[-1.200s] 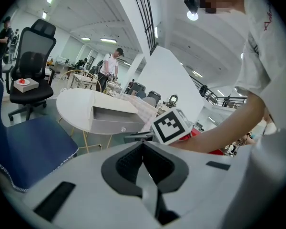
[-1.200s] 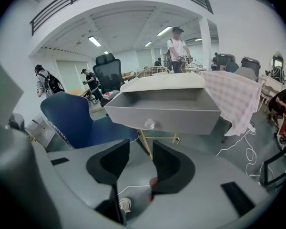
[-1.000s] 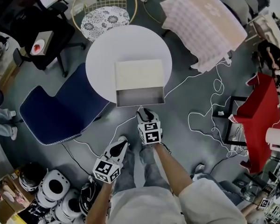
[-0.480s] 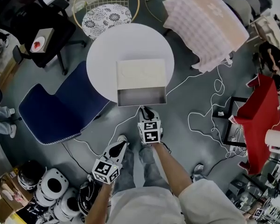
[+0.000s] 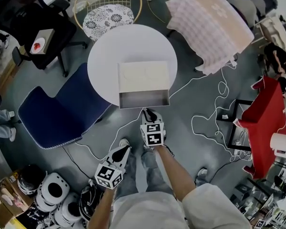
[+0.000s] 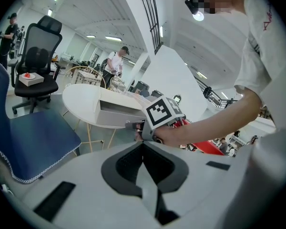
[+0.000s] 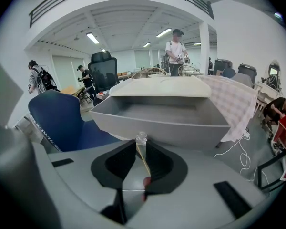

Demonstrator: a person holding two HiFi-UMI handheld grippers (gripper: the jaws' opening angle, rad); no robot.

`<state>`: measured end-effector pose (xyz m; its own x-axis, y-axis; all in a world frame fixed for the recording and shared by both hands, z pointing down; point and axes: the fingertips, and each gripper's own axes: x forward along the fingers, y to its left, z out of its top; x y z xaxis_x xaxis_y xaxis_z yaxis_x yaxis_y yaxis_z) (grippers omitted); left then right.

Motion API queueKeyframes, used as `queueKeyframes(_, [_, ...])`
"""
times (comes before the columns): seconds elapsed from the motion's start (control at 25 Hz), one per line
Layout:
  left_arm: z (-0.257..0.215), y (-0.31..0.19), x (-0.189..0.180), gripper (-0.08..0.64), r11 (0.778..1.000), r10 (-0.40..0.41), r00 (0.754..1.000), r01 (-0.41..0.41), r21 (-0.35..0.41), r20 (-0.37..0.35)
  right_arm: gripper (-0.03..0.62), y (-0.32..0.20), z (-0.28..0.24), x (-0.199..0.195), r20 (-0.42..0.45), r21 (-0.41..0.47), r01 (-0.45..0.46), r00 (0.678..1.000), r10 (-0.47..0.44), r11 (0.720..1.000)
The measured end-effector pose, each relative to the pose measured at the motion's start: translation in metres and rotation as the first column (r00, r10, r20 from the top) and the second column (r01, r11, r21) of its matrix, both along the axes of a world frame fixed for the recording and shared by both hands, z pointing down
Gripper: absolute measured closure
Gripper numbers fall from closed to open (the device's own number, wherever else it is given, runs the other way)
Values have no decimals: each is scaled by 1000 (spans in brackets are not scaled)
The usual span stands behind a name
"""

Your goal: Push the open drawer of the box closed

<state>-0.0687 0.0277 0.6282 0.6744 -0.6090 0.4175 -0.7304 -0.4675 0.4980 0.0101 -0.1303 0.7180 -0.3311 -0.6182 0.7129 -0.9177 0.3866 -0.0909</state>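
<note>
A round, smooth white desk (image 5: 105, 56) carries a flat, rectangular box (image 5: 143, 75) with a matte cream top. Its drawer (image 5: 144, 99), a shallow grey tray with plain straight walls, stands pulled out over the desk's near edge, toward the person.

The right hand-held gripper (image 5: 149, 112) points at the middle of the drawer's front wall and sits just beside it. Whether it touches cannot be told. Its jaws have just been closing and are clenched together with nothing between them. The left hand-held gripper (image 5: 125, 149) hangs lower, apart from the desk, and is also clenched on nothing.

The only print in sight is the black-and-white square markers on each gripper's cube.

A padded blue chair (image 5: 57, 113) edged with white dotted stitching stands left of the desk. A pale checked cloth (image 5: 212, 25) is draped to the right.
</note>
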Motion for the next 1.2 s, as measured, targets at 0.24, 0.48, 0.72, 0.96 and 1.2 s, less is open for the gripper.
queueKeyframes(0.24, [2, 2, -1, 548, 1000, -8, 1000, 8, -11, -2, 515, -15, 0, 0, -1, 5, 8, 1000, -8, 1000])
queueKeyframes(0.48, [6, 1, -4, 548, 1000, -19, 1000, 19, -17, 1, 515, -41, 0, -4, 1, 19, 4, 1000, -4, 1000])
queueKeyframes(0.72, [9, -1, -9, 548, 1000, -13, 1000, 14, -23, 5, 515, -69, 0, -8, -7, 29, 12, 1000, -12, 1000])
queueKeyframes(0.96, [10, -7, -12, 548, 1000, -5, 1000, 6, -19, 18, 515, -78, 0, -9, -14, 38, 44, 999, -43, 998])
queueKeyframes(1.2, [7, -12, -11, 548, 1000, -5, 1000, 5, -8, 12, 514, -78, -1, -10, 23, 33, 27, 999, -27, 999])
